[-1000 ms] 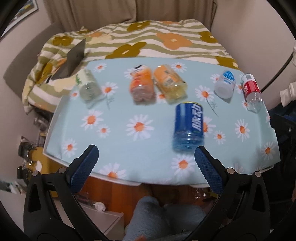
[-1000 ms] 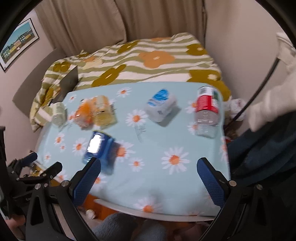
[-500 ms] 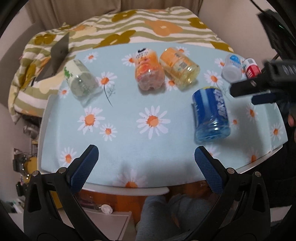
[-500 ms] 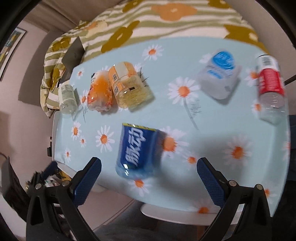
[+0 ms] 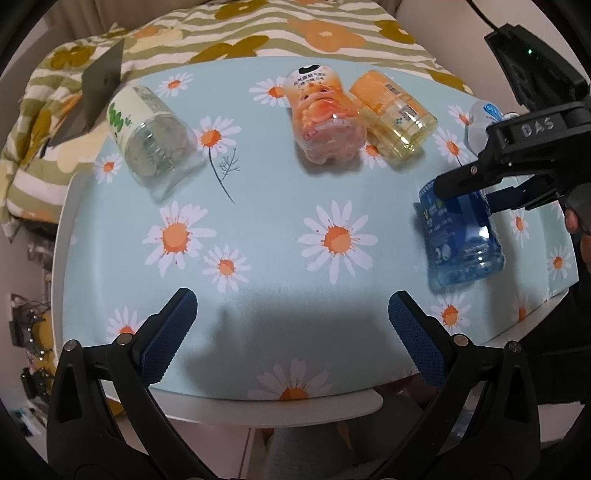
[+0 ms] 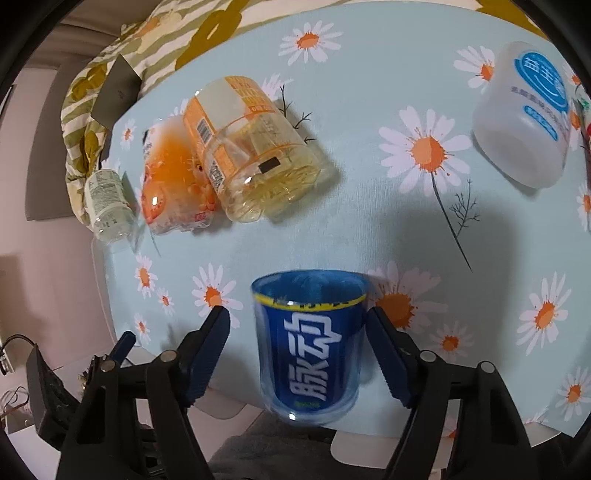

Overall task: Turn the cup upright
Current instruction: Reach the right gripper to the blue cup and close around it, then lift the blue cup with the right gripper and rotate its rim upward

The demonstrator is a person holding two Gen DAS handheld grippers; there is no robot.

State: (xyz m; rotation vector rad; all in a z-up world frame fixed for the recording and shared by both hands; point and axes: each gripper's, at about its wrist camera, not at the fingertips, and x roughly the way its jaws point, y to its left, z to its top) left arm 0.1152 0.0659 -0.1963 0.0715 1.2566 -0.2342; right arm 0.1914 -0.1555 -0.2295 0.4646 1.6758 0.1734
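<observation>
A blue cup [image 6: 308, 347] with white characters lies on its side near the table's front right edge; it also shows in the left wrist view [image 5: 460, 236]. My right gripper [image 6: 297, 343] is open, its fingers on either side of the cup with a gap on the left; in the left wrist view its fingers [image 5: 480, 173] reach over the cup from the right. My left gripper [image 5: 291, 336] is open and empty above the table's front edge.
Other cut-bottle cups lie on their sides on the daisy tablecloth [image 5: 280, 206]: green-labelled [image 5: 153, 136], orange [image 5: 321, 122], yellow [image 5: 395, 116], white with blue label [image 6: 528, 125]. A striped floral blanket [image 5: 258, 33] lies behind the table.
My right gripper has dropped down to the blue cup and narrowed, now straddling it. My left gripper has moved closer over the table's front.
</observation>
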